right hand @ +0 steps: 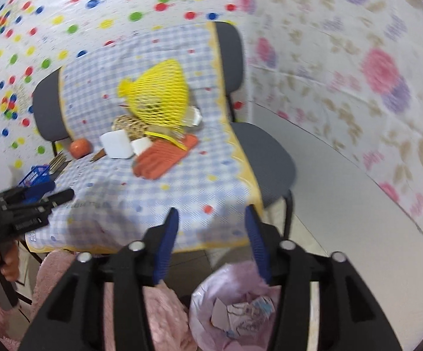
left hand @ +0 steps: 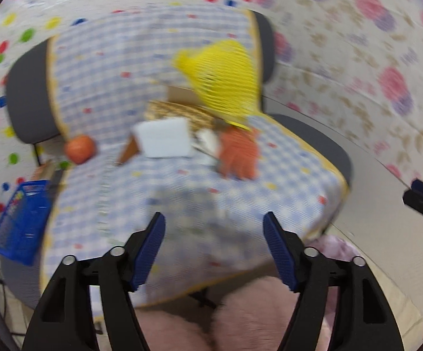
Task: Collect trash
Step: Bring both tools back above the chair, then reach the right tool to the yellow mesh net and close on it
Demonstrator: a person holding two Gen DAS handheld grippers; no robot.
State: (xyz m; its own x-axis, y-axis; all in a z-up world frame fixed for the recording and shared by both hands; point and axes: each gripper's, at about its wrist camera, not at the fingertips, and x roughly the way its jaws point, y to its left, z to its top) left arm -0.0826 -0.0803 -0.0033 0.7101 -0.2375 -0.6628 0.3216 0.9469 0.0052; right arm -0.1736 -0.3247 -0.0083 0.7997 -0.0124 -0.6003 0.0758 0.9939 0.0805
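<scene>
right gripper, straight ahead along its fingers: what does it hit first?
Probably the front part of the checkered cloth over the chair seat: the open right gripper points just above its edge. The orange glove lies further along. Depth is unclear through the fisheye.

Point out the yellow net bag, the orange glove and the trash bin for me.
yellow net bag (right hand: pixel 157 95): right wrist view, middle of the mesh.
orange glove (right hand: pixel 161 161): right wrist view, palm.
trash bin (right hand: pixel 199 301): right wrist view, left wall of its pink liner.

Left gripper (left hand: pixel 213 223) jaws spread, empty; right gripper (right hand: pixel 212 218) likewise
</scene>
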